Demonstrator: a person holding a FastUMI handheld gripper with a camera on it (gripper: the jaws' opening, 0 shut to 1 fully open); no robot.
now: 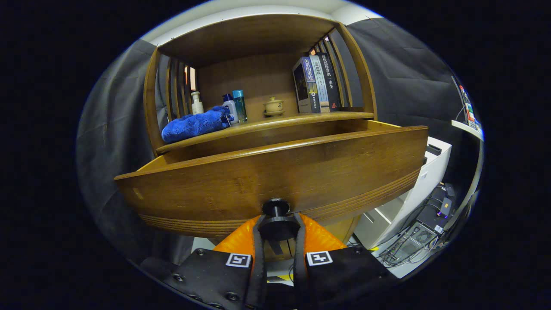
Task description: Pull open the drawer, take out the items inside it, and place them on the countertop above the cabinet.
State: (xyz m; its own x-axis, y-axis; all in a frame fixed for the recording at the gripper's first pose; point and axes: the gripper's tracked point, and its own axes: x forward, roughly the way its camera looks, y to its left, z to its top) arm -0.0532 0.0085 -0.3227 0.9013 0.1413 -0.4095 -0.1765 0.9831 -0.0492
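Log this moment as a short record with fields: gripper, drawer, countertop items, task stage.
gripper: gripper with jaws closed around the drawer knob
drawer: drawer pulled partly out of the cabinet, its inside hidden behind the front panel
countertop items: blue cloth, three small bottles, a lidded cup on a saucer, upright books
task stage: drawer being opened; whether anything lies inside cannot be told
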